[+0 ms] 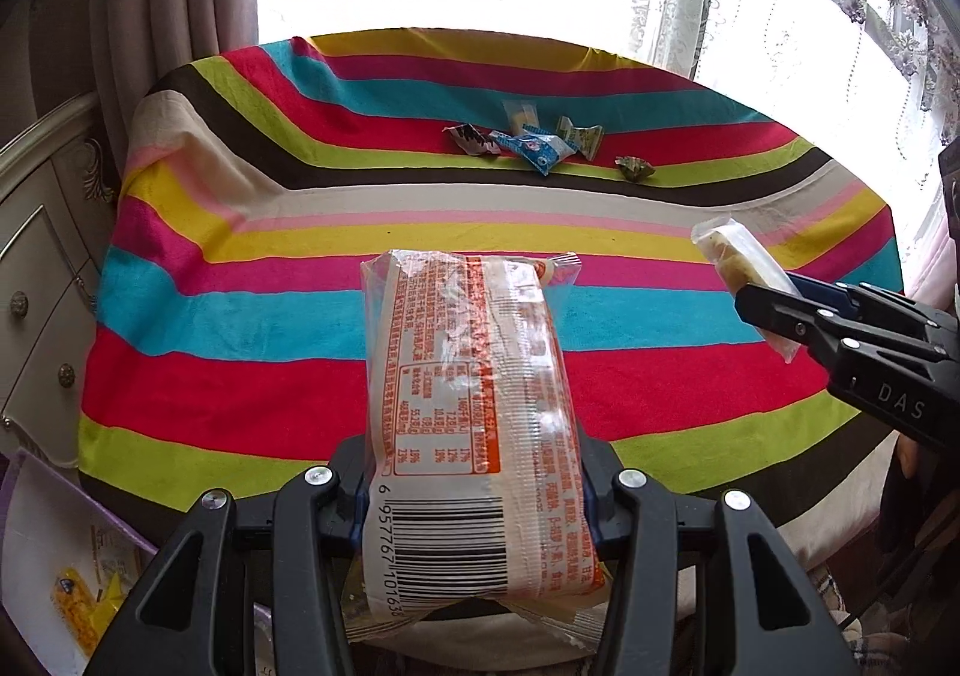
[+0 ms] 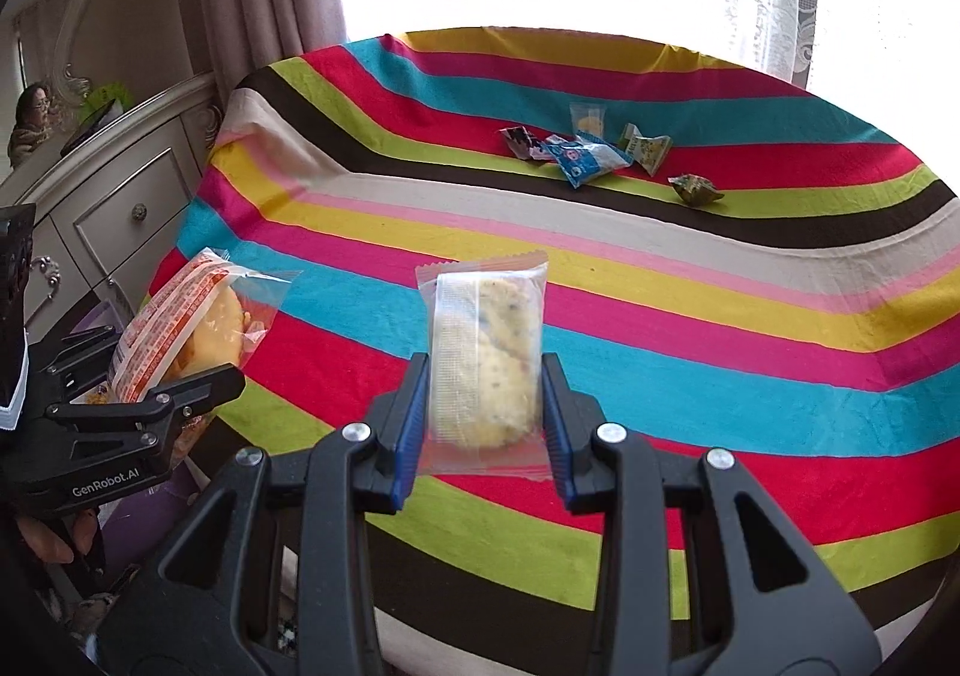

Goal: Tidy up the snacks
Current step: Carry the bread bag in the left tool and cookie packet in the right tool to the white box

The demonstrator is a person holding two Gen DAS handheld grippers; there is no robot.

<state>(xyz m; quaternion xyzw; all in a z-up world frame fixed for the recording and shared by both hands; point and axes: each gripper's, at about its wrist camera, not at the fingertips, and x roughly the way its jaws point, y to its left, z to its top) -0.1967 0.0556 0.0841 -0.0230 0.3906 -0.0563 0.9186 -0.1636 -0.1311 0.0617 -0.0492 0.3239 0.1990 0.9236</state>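
The left gripper [image 1: 474,487] is clamped on a long clear-and-orange printed bread packet [image 1: 474,406], which stands up between its jaws above the striped multicoloured cloth [image 1: 240,328]. The right gripper [image 2: 485,424] pinches a small clear-wrapped pale biscuit [image 2: 486,364] squarely between its blue pads [image 2: 414,430]. Several small wrapped sweets [image 2: 585,157] lie clustered far across the cloth.

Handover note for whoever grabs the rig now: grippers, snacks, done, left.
Left gripper: shut on the orange-printed bread pack, held above the near edge of the striped cloth.
Right gripper: shut on the clear-wrapped cake, also in the air.
On the cloth, far side: a loose cluster of five small snacks around the blue packet.
Done: both big items picked up.
Left: place both; the small snacks are not yet sorted. No target container is clearly visible.
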